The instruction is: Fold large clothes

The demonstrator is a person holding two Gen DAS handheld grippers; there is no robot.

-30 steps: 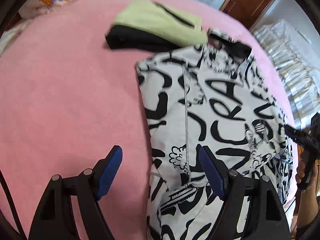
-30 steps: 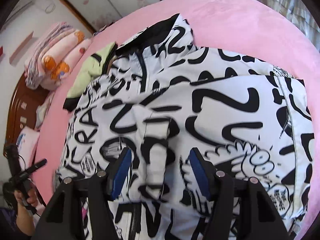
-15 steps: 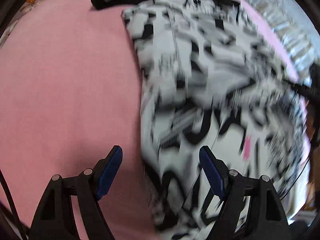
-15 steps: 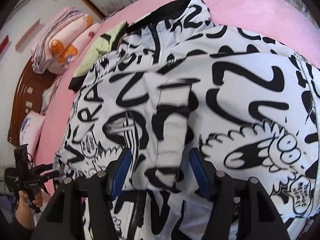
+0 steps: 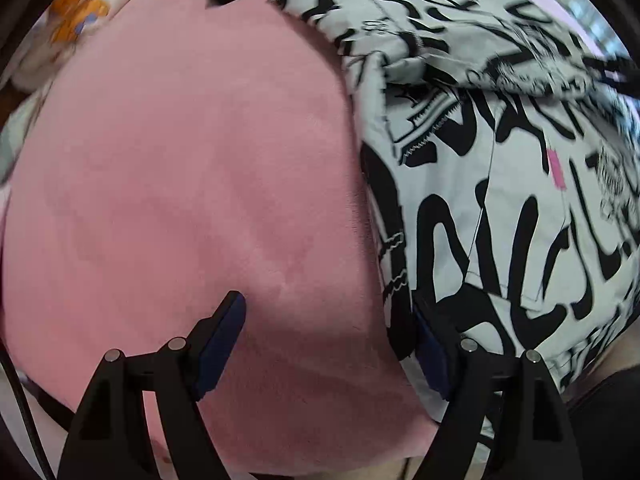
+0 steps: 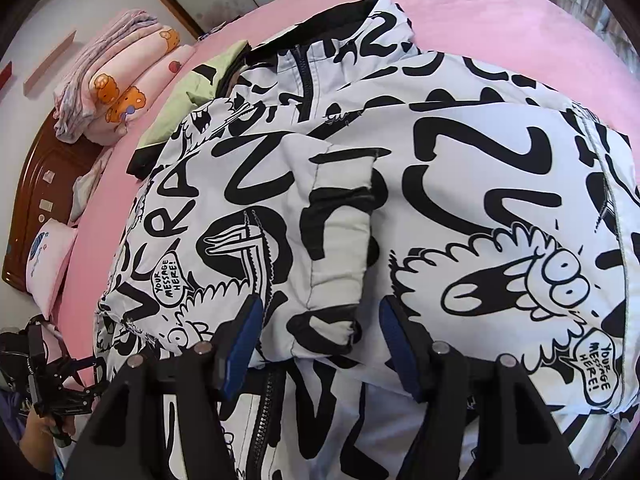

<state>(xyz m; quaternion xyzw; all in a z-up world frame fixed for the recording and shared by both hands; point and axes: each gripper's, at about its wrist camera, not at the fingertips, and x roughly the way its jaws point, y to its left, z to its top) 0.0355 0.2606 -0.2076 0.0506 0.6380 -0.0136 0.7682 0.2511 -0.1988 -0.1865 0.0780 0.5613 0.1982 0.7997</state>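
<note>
A large white jacket with black graffiti print (image 6: 440,184) lies on a pink bed (image 5: 180,180), sleeves folded across its front. In the left wrist view the jacket (image 5: 500,200) fills the right side. My left gripper (image 5: 332,336) is open, low over the pink cover at the jacket's lower left edge; its right finger touches the black hem. My right gripper (image 6: 320,332) is open, its jaws on either side of a folded sleeve cuff (image 6: 340,248) near the jacket's bottom.
A folded green and black garment (image 6: 192,88) lies beyond the jacket's collar. Folded pink blankets (image 6: 116,80) and a pillow (image 6: 48,256) sit by the wooden headboard (image 6: 36,184). The left hand-held gripper shows at the lower left of the right wrist view (image 6: 48,376).
My left gripper has dropped down and back toward the jacket's lower left hem. My right gripper has moved closer to the jacket, around the sleeve cuff. Both stayed open.
</note>
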